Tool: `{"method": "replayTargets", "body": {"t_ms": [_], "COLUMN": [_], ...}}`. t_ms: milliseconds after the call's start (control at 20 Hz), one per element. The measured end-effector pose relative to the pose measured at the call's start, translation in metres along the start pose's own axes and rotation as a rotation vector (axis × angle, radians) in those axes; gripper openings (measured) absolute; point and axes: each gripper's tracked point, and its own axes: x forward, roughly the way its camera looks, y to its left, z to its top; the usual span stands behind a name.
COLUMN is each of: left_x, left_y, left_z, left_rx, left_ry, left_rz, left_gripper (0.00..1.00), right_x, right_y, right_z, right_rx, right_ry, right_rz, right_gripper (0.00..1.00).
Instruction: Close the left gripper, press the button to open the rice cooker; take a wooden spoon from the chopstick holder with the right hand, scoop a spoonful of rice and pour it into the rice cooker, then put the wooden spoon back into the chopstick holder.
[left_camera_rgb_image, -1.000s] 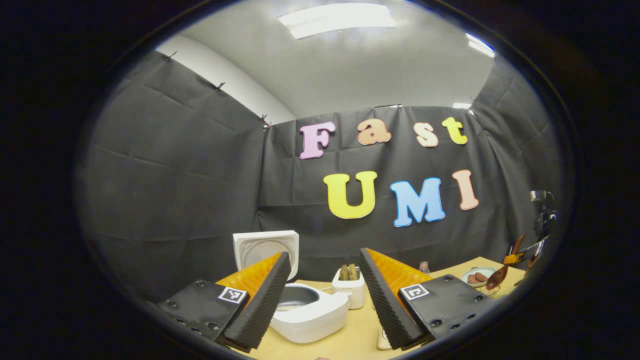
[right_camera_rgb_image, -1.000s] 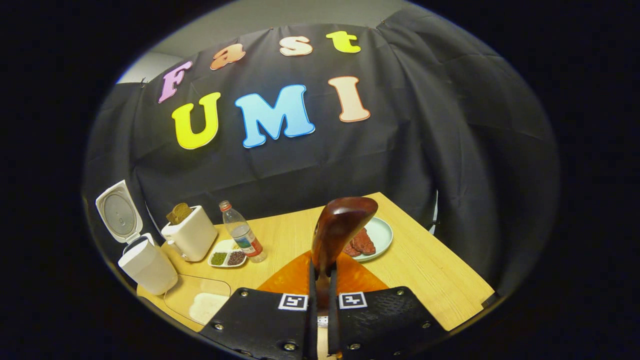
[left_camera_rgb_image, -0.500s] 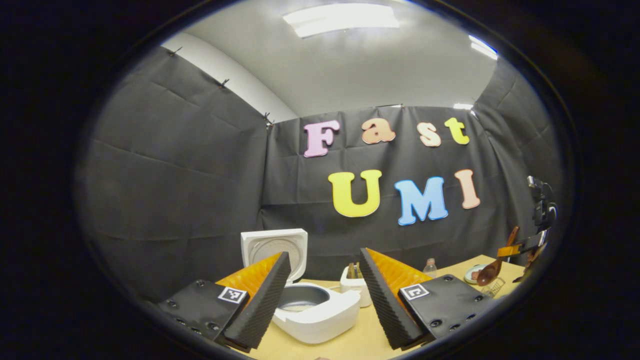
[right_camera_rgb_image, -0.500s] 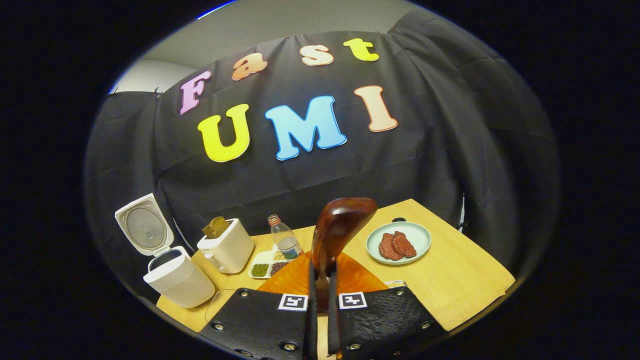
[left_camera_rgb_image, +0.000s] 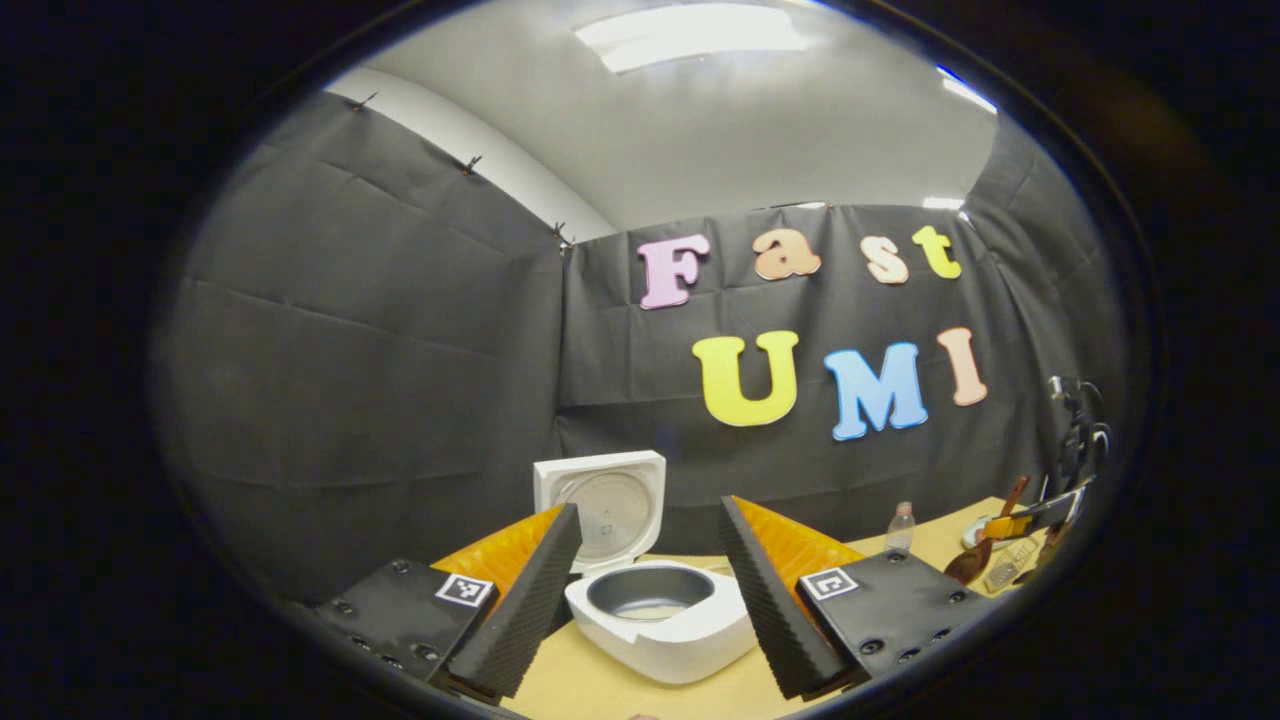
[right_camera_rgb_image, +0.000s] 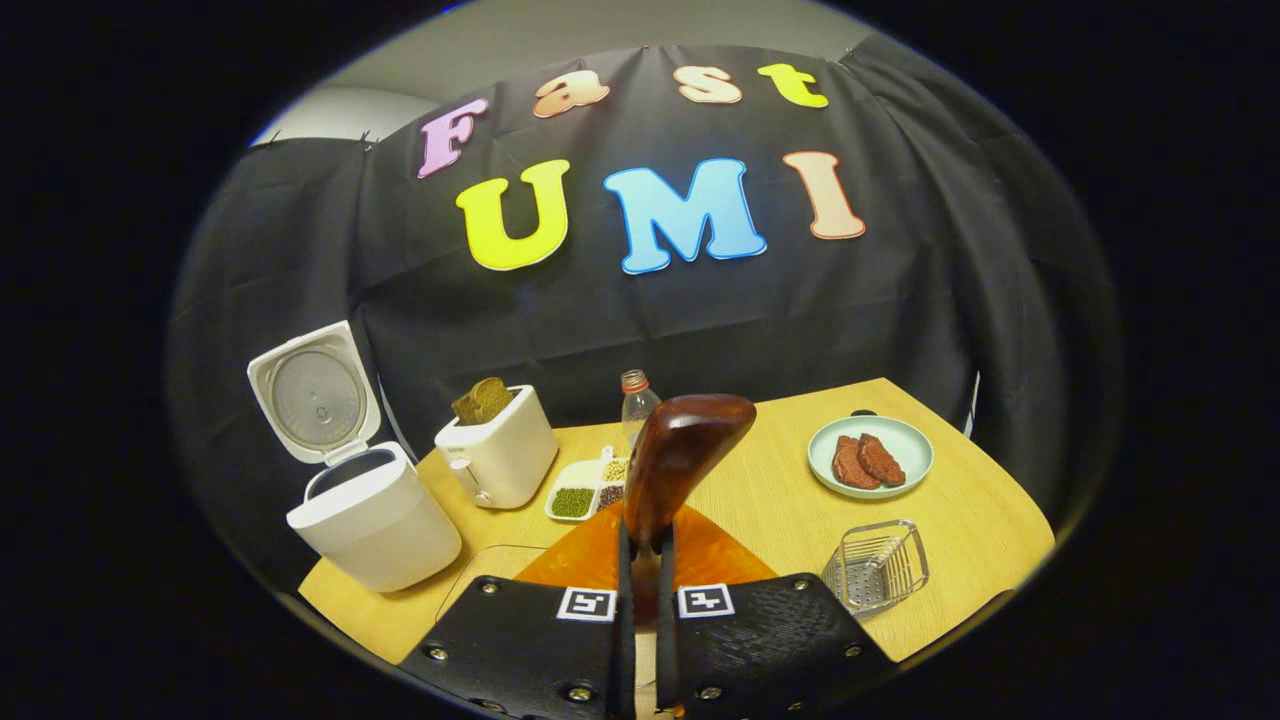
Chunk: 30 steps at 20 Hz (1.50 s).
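The white rice cooker (left_camera_rgb_image: 660, 625) stands with its lid (left_camera_rgb_image: 603, 508) up and its grey pot showing. My left gripper (left_camera_rgb_image: 648, 510) is open just in front of it, its fingers framing the pot. My right gripper (right_camera_rgb_image: 640, 535) is shut on the handle of the dark wooden spoon (right_camera_rgb_image: 685, 448), whose bowl stands up with its back toward the camera. The rice cooker (right_camera_rgb_image: 375, 520) sits at the table's left in the right gripper view. The wire chopstick holder (right_camera_rgb_image: 880, 566) lies low to the right of the spoon. In the left gripper view the spoon (left_camera_rgb_image: 966, 565) hangs far right.
On the wooden table (right_camera_rgb_image: 780, 500) stand a white toaster (right_camera_rgb_image: 497, 455) with bread, a plastic bottle (right_camera_rgb_image: 634, 398), a divided dish of beans (right_camera_rgb_image: 583, 497) and a plate of meat (right_camera_rgb_image: 870, 457). A clear tray's edge (right_camera_rgb_image: 470, 572) shows beside my right gripper.
The left gripper view has swung so the cooker now sits between its fingers. My right gripper, still holding the spoon, has turned, bringing the chopstick holder into view.
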Motion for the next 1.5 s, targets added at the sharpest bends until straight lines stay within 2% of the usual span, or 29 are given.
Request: {"method": "replayTargets", "body": {"t_ms": [50,400,500,750,1100,1250,1500], "left_x": [-0.001,-0.004,-0.005,-0.006,-0.007,-0.009,-0.014], "left_y": [0.006,0.036,0.041,0.048,0.047,0.049,0.058], "left_z": [-0.002,-0.014,-0.014,-0.011,-0.013,-0.016,-0.013], "left_rx": [0.003,0.034,0.044,0.064,0.052,0.050,0.044], "left_ry": [0.005,0.032,0.036,0.029,0.028,0.031,0.029], "left_rz": [0.006,0.050,0.061,0.079,0.082,0.087,0.105], "left_gripper": [0.95,0.96,0.96,0.96,0.96,0.95,0.96], "right_x": [0.005,0.041,0.049,0.056,0.044,0.040,0.038], "right_y": [0.002,0.021,0.027,0.050,0.108,0.117,0.116], "right_z": [-0.006,-0.054,-0.071,-0.080,-0.101,-0.102,-0.108], "right_rx": [-0.020,-0.229,-0.256,-0.288,-0.148,-0.066,0.248], "right_ry": [0.005,0.041,0.074,0.078,0.144,0.179,0.266], "right_rz": [-0.008,-0.057,-0.060,-0.048,0.103,0.135,0.171], "right_gripper": [0.08,0.08,0.08,0.08,0.09,0.09,0.09]}}
